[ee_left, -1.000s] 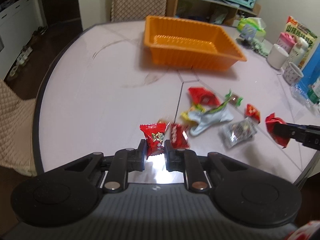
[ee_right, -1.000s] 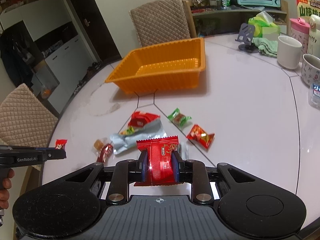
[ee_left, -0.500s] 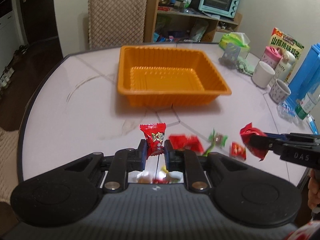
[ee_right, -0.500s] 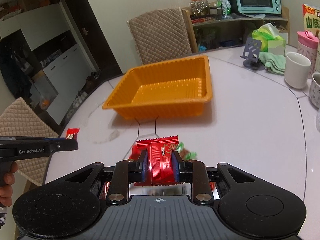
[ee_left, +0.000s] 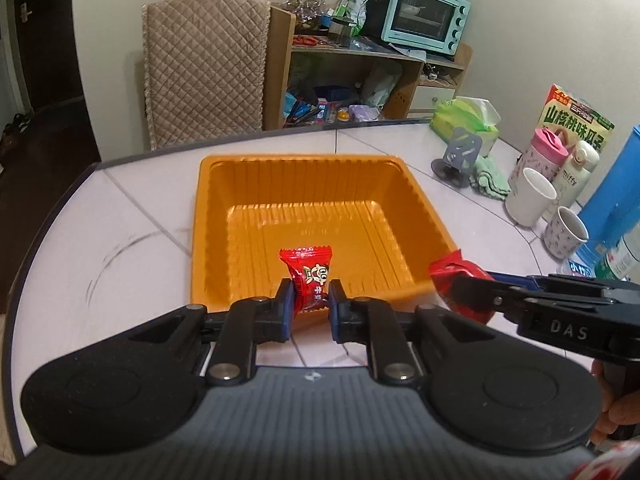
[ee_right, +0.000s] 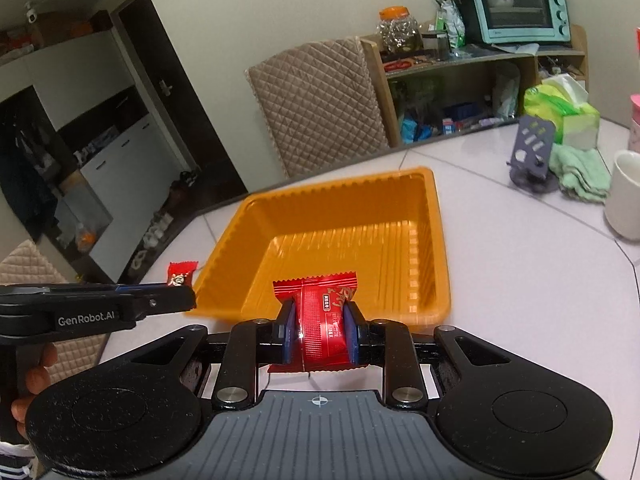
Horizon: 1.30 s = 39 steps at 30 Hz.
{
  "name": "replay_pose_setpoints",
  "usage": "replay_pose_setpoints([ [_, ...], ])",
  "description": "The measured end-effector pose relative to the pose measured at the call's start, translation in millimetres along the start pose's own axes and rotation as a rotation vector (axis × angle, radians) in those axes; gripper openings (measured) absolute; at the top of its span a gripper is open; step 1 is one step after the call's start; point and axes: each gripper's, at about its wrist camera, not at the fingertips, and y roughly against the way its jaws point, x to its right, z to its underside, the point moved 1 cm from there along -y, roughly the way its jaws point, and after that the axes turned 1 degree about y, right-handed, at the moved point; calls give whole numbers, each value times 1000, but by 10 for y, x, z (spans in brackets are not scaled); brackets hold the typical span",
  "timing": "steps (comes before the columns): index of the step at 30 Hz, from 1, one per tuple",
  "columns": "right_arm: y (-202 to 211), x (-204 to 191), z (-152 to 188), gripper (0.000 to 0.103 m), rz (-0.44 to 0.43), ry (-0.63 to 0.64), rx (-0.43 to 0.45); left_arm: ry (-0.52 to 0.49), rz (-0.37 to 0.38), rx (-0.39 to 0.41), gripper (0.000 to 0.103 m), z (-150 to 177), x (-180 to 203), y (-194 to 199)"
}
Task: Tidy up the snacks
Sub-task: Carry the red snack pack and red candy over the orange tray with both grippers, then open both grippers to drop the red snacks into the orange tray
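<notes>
An empty orange tray (ee_left: 208, 216) sits on the white table; it also shows in the right wrist view (ee_right: 438, 240). My left gripper (ee_left: 309, 307) is shut on a small red candy (ee_left: 309, 280), held at the tray's near edge. My right gripper (ee_right: 318, 330) is shut on a red snack packet (ee_right: 320, 320), held at the tray's near rim. Each gripper shows in the other's view: the right one (ee_left: 456, 286) with its red packet, the left one (ee_right: 182, 294) with the candy (ee_right: 182, 272).
Two mugs (ee_left: 530, 197) (ee_left: 566, 232), bottles (ee_left: 544, 158), a snack box (ee_left: 576, 120), a blue box (ee_left: 614, 184), a phone stand (ee_left: 460, 158), a green cloth (ee_left: 490, 176) and tissues (ee_left: 468, 118) stand at the right. A padded chair (ee_left: 204, 68) and a shelf with a toaster oven (ee_left: 424, 20) are behind the table.
Both grippers have lifted and moved forward from the loose snacks to the tray's near edge, each still holding its snack. The loose snacks have dropped out of view.
</notes>
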Motion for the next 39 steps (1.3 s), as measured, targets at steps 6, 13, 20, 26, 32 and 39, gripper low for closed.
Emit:
replay_pose_setpoints([
  [6, -325, 104, -218, 26, -2, -12, 13, -3, -1, -15, 16, -231, -39, -337],
  [13, -710, 220, -320, 26, 19, -23, -14, 20, -2, -73, 16, -349, -117, -733],
  [20, -939, 326, -331, 26, 31, -55, -48, 42, 8, -127, 16, -351, -169, -1010],
  [26, -1012, 359, -319, 26, 39, -69, -57, 33, 13, -149, 16, -348, -144, -1143],
  [32, -1045, 371, -318, 26, 41, -80, -61, 35, 14, -150, 17, -368, -153, -1181],
  [39, -1064, 376, -347, 26, 41, -88, -58, 24, 5, -131, 25, -403, -172, -1143],
])
